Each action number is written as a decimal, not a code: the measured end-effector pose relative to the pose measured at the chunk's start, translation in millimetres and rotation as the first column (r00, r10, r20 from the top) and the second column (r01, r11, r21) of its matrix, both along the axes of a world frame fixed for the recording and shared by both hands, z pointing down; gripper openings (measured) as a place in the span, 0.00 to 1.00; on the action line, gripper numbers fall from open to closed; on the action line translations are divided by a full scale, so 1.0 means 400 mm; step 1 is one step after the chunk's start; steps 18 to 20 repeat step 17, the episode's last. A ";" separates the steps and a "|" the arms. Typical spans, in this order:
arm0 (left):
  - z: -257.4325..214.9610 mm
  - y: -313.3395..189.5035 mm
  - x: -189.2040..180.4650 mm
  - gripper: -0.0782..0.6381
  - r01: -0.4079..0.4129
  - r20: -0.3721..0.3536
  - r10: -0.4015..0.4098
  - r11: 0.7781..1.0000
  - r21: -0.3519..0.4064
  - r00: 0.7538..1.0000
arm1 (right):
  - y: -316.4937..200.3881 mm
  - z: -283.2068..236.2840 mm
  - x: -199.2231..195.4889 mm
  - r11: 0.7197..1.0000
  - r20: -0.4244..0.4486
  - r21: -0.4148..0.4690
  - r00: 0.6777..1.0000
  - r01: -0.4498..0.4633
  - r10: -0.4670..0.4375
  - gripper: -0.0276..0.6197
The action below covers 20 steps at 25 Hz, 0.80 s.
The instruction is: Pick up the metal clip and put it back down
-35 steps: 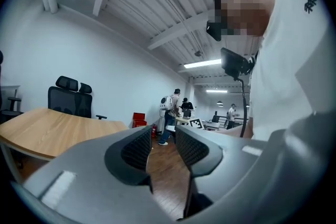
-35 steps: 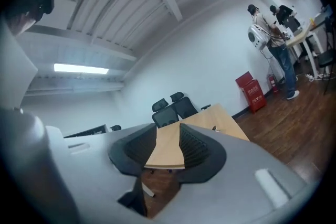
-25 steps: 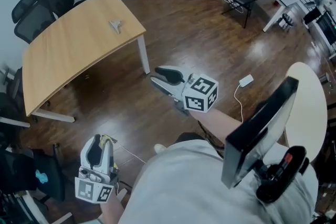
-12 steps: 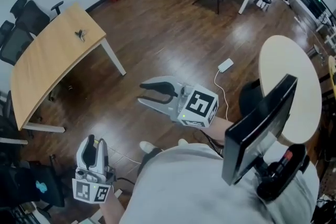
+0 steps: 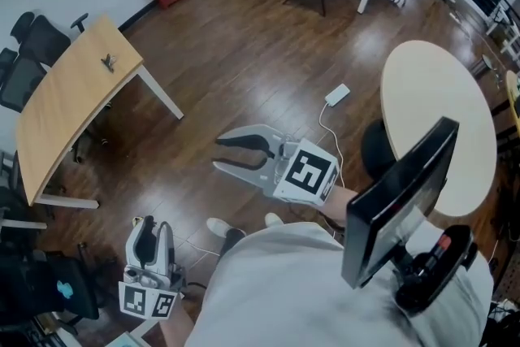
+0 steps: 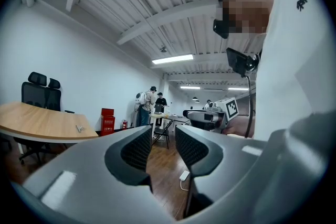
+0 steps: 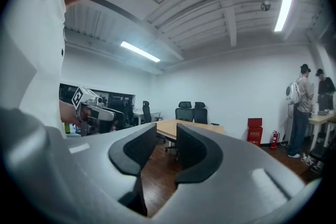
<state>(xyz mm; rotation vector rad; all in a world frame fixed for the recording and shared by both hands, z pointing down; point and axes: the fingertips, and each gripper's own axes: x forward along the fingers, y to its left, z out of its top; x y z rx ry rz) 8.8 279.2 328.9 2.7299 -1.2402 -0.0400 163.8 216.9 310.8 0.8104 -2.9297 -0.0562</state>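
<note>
Reading this as the approach step, with the pick-up not yet begun. Standing out on the wooden floor (image 5: 268,53), well apart from the long wooden worktop (image 5: 65,110), which is lying far ahead of the right claw (image 5: 221,153) and straight along its line of aim in the right gripper view. Holding that right claw out in front of the body, jaws spread with a clear gap, nothing between them but floor and the distant worktop edge. Hanging the left claw (image 5: 153,225) low beside the body, nearer in than the right claw. Its jaws are parted by a narrower gap and gripping nothing either, with only floor and a far-off chair (image 6: 160,134) showing through.

Judging the next move as calling for closing the distance first. That means bringing the worktop directly under one claw, then lowering that claw with jaws wide over the clip and shutting across its body. After that, lifting only a little before setting it back on the same surface. Probably needing a careful squaring-up, given how small and thin the piece looks.

Spotting the metal clip (image 5: 107,61) resting on the worktop's top, toward its far end. Lying well beyond the right claw's tips, off past them and slightly upward in the head view. Lying farther again from the left claw and showing well left of its jaws in the left gripper view. Touching neither claw. Being too small here for telling which way it is facing.
</note>
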 end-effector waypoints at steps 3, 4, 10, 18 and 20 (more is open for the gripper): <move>0.001 0.008 0.018 0.29 -0.004 0.000 0.004 1.000 0.002 1.000 | 0.011 0.001 0.016 1.000 -0.003 0.006 1.000 0.001 -0.001 0.23; 0.000 0.009 0.024 0.29 -0.005 -0.001 0.005 1.000 0.004 1.000 | 0.015 0.001 0.021 1.000 -0.006 0.008 1.000 0.001 -0.001 0.23; 0.004 0.016 0.049 0.29 -0.013 -0.001 0.013 1.000 0.006 1.000 | 0.029 0.003 0.036 1.000 -0.019 0.011 1.000 0.005 -0.004 0.23; 0.005 0.019 0.044 0.29 -0.017 0.001 0.017 1.000 -0.002 1.000 | 0.031 0.005 0.034 1.000 -0.032 0.009 0.999 0.004 -0.004 0.23; 0.005 0.019 0.044 0.29 -0.017 0.001 0.017 1.000 -0.002 1.000 | 0.031 0.005 0.034 1.000 -0.032 0.009 0.999 0.004 -0.004 0.23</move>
